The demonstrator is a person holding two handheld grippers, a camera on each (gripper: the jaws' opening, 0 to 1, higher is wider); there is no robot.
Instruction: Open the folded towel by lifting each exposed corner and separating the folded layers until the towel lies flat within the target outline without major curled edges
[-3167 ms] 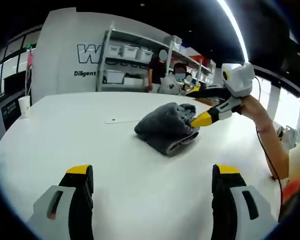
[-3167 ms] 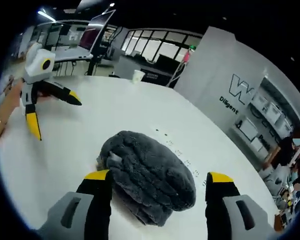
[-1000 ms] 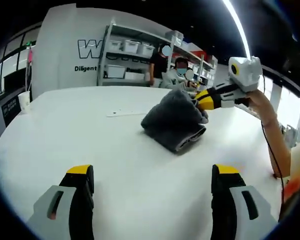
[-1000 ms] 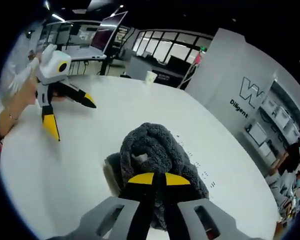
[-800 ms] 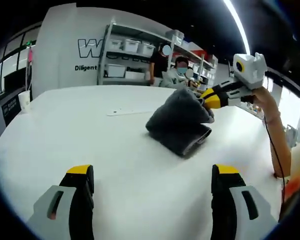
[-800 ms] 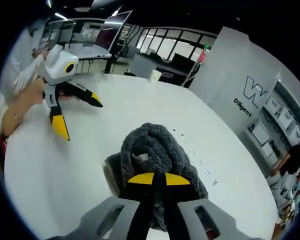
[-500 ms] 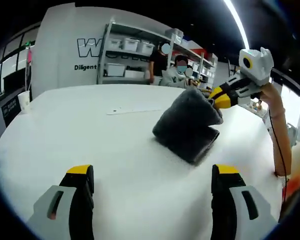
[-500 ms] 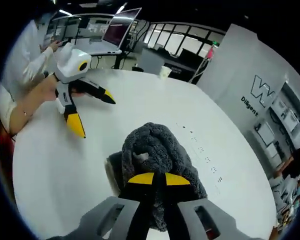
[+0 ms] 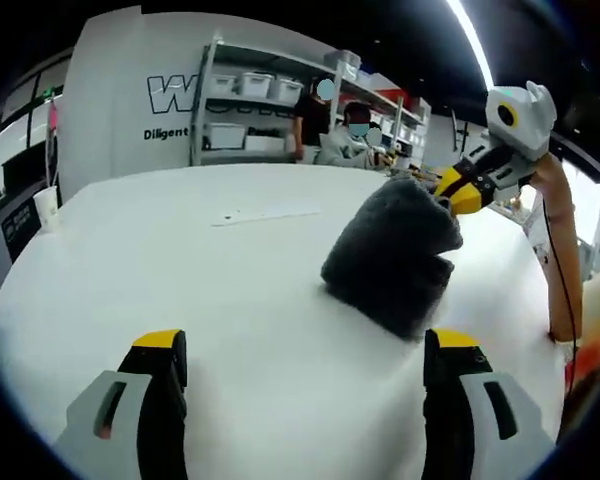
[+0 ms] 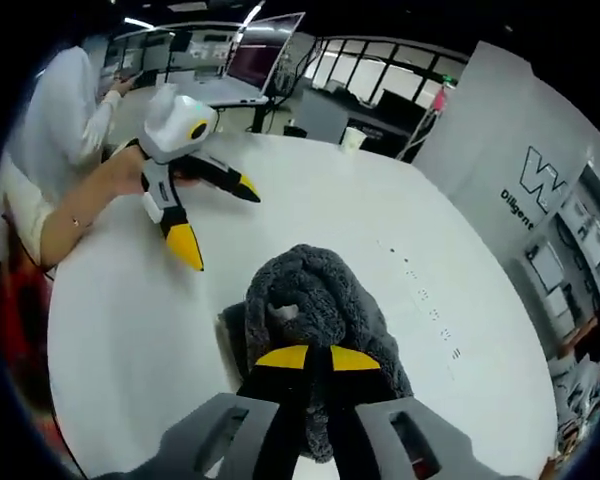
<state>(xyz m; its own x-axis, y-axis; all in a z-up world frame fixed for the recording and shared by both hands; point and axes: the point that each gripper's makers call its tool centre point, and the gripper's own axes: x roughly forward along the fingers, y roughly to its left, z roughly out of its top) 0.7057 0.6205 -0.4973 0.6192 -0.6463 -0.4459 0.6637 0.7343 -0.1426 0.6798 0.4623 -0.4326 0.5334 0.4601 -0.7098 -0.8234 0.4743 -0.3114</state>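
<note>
A dark grey folded towel [image 9: 390, 255] rests on the white table [image 9: 180, 280], its upper edge lifted and tilted up to the right. My right gripper [image 10: 310, 357] is shut on the towel [image 10: 310, 300], pinching its top layer; in the left gripper view the right gripper [image 9: 462, 192] comes in from the right with a hand behind it. My left gripper [image 9: 300, 345] stands open near the table's front, well short of the towel, with nothing between its jaws. In the right gripper view the left gripper [image 10: 215, 215] shows open at the upper left, held by a hand.
A paper cup [image 9: 45, 205] stands at the table's far left edge. Small printed marks [image 9: 265, 214] lie on the table behind the towel. Shelves with bins [image 9: 250, 110] and people stand beyond. A laptop [image 10: 250, 60] sits at the far side in the right gripper view.
The right gripper, shut on the towel's top, has pulled it up and to the right, so the bundle stands more upright. The left gripper has stayed open in place.
</note>
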